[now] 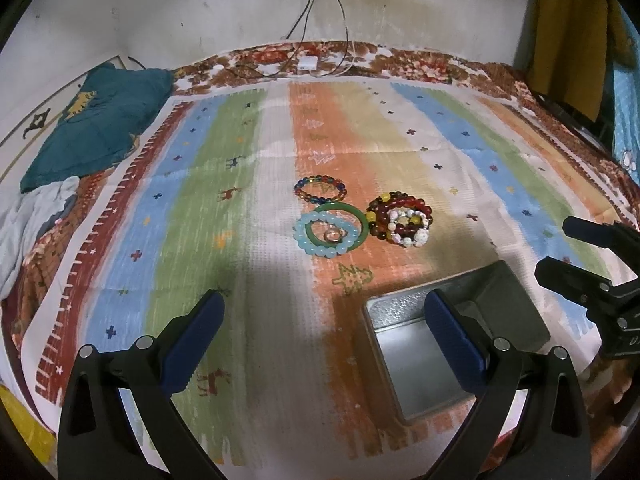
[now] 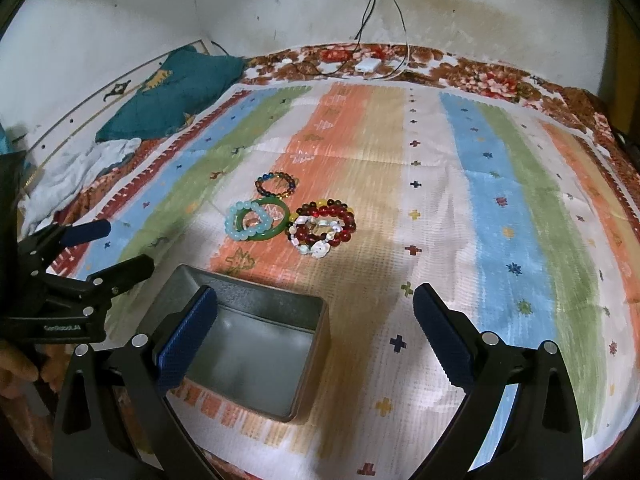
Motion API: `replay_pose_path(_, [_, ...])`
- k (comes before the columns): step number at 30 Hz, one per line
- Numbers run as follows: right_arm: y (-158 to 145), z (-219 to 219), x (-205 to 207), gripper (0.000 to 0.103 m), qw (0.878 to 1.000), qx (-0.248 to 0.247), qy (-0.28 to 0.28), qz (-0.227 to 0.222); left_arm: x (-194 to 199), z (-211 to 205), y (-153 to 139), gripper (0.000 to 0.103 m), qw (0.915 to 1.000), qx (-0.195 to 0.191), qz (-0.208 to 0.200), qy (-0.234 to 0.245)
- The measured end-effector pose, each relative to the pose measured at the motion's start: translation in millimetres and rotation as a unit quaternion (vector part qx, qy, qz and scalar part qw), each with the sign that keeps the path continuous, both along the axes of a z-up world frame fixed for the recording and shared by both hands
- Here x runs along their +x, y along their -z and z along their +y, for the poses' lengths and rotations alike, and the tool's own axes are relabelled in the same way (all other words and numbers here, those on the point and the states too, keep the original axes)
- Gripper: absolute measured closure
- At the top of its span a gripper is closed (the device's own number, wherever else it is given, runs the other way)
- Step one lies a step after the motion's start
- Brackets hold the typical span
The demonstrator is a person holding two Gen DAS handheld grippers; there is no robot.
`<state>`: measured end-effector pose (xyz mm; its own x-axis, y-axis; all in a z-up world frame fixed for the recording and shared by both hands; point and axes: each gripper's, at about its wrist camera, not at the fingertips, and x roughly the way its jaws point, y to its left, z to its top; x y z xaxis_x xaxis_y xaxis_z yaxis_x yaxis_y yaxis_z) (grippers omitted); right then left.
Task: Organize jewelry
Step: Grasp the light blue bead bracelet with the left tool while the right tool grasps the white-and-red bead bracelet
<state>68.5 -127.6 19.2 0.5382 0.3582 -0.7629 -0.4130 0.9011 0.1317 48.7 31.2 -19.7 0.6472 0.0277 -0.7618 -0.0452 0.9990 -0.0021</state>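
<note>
Several bracelets lie in a cluster mid-cloth: a multicoloured bead bracelet [image 1: 320, 189] [image 2: 277, 185], a green bangle [image 1: 362, 227] [image 2: 269, 236] overlapping a light blue bead bracelet [image 1: 301, 236] [image 2: 232, 228] with a small ring [image 1: 334, 235] inside, and a pile of red and white bead bracelets [image 1: 400, 220] [image 2: 320, 229]. An empty metal tin [image 1: 416, 364] [image 2: 256, 352] sits near the front. My left gripper [image 1: 324, 328] [image 2: 116, 246] is open and empty. My right gripper [image 2: 316, 324] [image 1: 560, 248] is open and empty. Both hover short of the bracelets.
A striped cloth [image 1: 240, 160] [image 2: 480, 184] covers a floral bed. A teal pillow [image 1: 100, 120] [image 2: 176, 92] and white cloth [image 1: 36, 220] lie at the left. A white charger [image 1: 307, 63] [image 2: 368, 65] with cables lies by the far wall.
</note>
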Motion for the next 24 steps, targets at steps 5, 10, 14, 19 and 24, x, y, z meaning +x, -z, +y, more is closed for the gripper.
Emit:
replay_pose_path(5, [3,3,18,0.004,0.999,0.027,-0.006,0.035,11,13,0,0.006,0.9999,0.0,0.009,-0.008])
replay_pose_path(10, [5,3,36,0.004,0.999,0.024,0.003,0.048,30,29,6,0.006,0.9989,-0.029,0.025,-0.028])
replay_pose_path(14, [8,3,49,0.004,0.998,0.025,0.009,0.065,42,35,12,0.006,0.9984,-0.034,0.034,-0.03])
replay_pose_path(19, [14,6,60,0.004,0.996,0.023,0.007,0.081,54,38,20,0.006,0.9971,-0.049,0.052,-0.027])
replay_pose_path(24, [22,7,73,0.004,0.994,0.026,0.012,0.103,67,41,25,0.006,0.9966,-0.053,0.058,-0.025])
